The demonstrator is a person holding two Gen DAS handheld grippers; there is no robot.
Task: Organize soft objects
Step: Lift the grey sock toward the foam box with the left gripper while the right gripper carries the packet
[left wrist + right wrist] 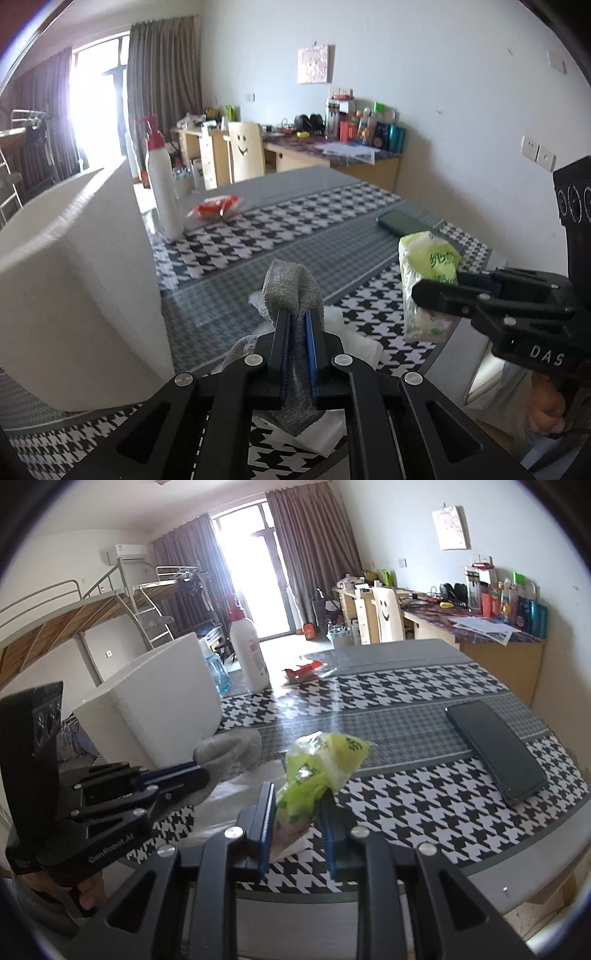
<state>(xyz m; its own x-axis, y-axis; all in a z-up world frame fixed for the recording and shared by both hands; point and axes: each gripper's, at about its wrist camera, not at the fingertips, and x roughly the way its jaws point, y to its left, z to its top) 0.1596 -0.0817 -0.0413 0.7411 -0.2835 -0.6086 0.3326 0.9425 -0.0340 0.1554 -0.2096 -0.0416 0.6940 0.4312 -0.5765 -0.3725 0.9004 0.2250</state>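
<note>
My left gripper (295,325) pinches the grey sock (291,284) between its 2 narrow jaws, clear of the table for carrying; my right gripper (297,808) clamps the green tissue pack (317,764), white box (74,277) left of both.

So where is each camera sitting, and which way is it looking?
Left wrist view: sits on the left gripper, looks along its fingers, which pinch a grey sock, over the checked table; the right gripper and a hand show.
Right wrist view: sits on the right gripper, which holds a green tissue pack; the left gripper shows.
Both share the white box, white bottle and phone.
</note>
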